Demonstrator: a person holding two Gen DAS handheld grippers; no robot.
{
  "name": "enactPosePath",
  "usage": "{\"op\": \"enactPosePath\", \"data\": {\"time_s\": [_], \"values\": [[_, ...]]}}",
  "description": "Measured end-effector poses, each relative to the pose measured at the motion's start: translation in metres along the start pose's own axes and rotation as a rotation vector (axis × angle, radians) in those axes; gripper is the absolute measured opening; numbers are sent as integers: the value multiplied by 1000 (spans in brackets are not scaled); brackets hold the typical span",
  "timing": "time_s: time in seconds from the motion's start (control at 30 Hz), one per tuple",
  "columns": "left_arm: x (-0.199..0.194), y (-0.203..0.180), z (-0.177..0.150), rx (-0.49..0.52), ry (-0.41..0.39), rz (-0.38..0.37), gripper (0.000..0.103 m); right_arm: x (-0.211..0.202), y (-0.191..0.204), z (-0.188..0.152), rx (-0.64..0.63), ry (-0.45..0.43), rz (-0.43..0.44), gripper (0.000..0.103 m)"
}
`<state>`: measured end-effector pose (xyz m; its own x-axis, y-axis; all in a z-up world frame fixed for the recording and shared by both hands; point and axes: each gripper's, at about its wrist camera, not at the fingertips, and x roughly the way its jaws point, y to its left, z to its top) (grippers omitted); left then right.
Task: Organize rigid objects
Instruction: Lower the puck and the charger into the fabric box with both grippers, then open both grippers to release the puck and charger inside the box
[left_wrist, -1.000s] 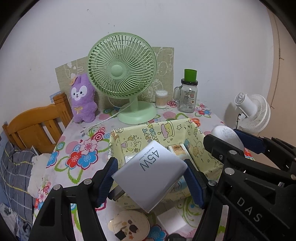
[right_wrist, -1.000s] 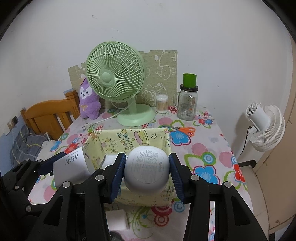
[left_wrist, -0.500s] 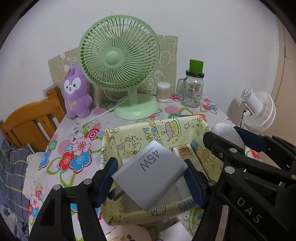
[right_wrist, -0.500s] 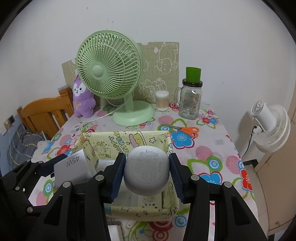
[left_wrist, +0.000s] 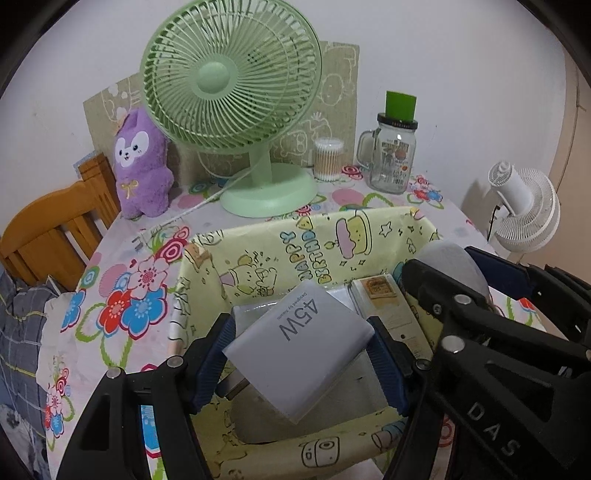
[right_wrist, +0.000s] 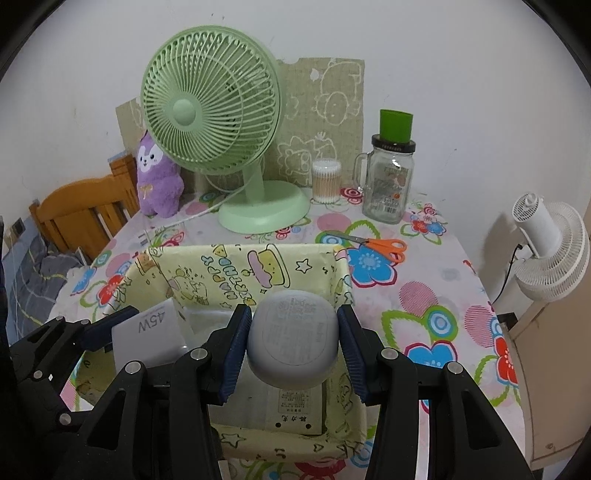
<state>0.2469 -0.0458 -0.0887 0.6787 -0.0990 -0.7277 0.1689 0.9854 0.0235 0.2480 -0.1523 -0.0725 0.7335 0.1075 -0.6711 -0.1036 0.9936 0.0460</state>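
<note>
My left gripper is shut on a white 45W charger and holds it over the left half of the yellow cartoon-print fabric basket. My right gripper is shut on a rounded grey-white case and holds it over the right half of the same basket. The charger also shows in the right wrist view, and the case in the left wrist view. Flat white boxes lie on the basket floor, partly hidden under the held things.
A green desk fan, purple plush, cotton-swab jar and glass mug jar stand at the table's back. Orange scissors lie right of the basket. A wooden chair is left, a white fan right.
Both grippers have moved forward and lower with their objects, from in front of the basket to over its inside. Both stay shut on what they hold.
</note>
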Motion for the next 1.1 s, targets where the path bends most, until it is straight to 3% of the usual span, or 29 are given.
{"op": "enactPosePath", "data": {"time_s": [0.37,0.6,0.73,1.1], "values": [[11,1,-3,5,6,10,74,19,5,-1,-8,41,24,51],[11,1,-3,1,-5,14,81,26,8,0,-5,51,36,51],[9,0,-3,6,-1,-19,90,28,8,0,-2,55,42,51],[-19,-5,-14,66,-29,49,97,11,16,-5,-25,73,100,51]]}}
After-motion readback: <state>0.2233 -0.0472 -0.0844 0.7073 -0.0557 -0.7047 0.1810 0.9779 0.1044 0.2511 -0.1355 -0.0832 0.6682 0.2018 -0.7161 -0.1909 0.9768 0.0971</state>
